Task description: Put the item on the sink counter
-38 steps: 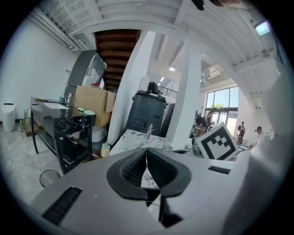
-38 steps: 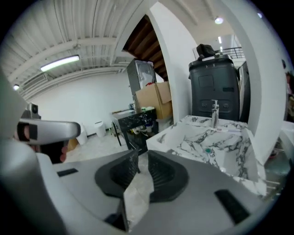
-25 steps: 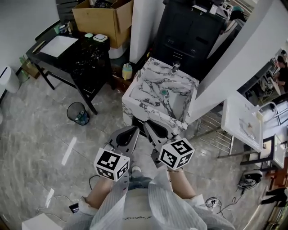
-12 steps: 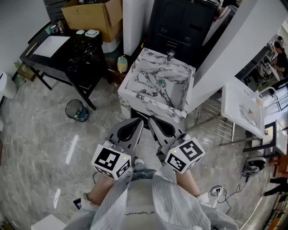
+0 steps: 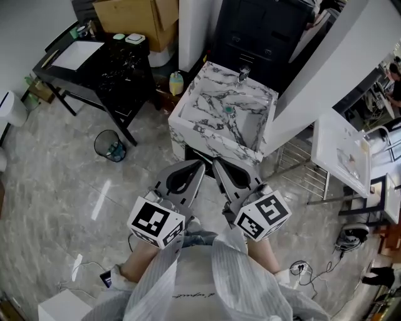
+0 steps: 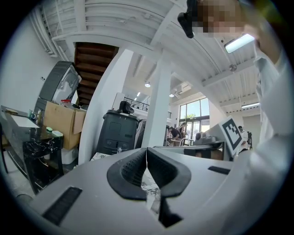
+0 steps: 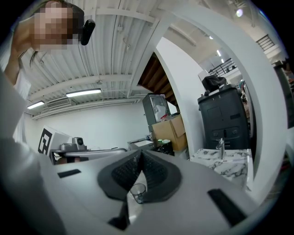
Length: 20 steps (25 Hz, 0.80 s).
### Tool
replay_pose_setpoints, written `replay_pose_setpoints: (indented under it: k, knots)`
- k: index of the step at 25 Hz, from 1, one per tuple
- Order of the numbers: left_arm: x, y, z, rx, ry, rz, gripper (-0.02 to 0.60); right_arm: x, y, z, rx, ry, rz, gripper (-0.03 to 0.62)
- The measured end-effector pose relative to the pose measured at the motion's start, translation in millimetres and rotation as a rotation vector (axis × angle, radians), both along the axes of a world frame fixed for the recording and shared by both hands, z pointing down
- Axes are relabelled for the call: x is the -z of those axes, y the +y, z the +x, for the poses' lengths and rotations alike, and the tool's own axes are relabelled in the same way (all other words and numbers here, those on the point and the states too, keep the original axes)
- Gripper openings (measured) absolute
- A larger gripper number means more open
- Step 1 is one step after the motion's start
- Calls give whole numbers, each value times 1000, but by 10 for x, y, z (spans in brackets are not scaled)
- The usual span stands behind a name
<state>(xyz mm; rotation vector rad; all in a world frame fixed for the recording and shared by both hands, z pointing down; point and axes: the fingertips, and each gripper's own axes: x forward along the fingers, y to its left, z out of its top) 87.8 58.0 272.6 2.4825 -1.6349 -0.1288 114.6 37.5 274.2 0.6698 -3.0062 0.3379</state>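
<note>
The room has a grey marble-pattern floor [image 5: 56, 182]. A marble sink [image 5: 210, 145] stands against a black cabinet [image 5: 257, 31], with a faucet [image 5: 244, 74] at its rear edge and a small green object [image 5: 229, 110] in the basin. A yellow bottle [image 5: 177, 83] stands low, just beside the sink's left edge. Left of it are a black table [image 5: 119, 69], a cardboard box [image 5: 135, 19] behind the table, and a bin [image 5: 108, 145] on the floor near the table's front leg.

The left gripper [image 5: 200, 165] and right gripper [image 5: 217, 165] are side by side, raised in front of the sink's front edge and apart from it. On both, the jaws are fully closed, tips touching, with nothing gripped. Which object is the item cannot be told; the sink counter carries only the faucet.
</note>
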Motion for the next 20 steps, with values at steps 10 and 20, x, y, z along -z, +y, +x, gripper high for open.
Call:
replay_pose_setpoints:
  k: [10, 20]
  knots:
    - [39, 8, 30, -1, -3, 4, 17, 59, 32, -21, 22, 20, 28, 9]
    - [15, 12, -7, 17, -3, 0, 17, 32, 33, -47, 21, 32, 28, 9]
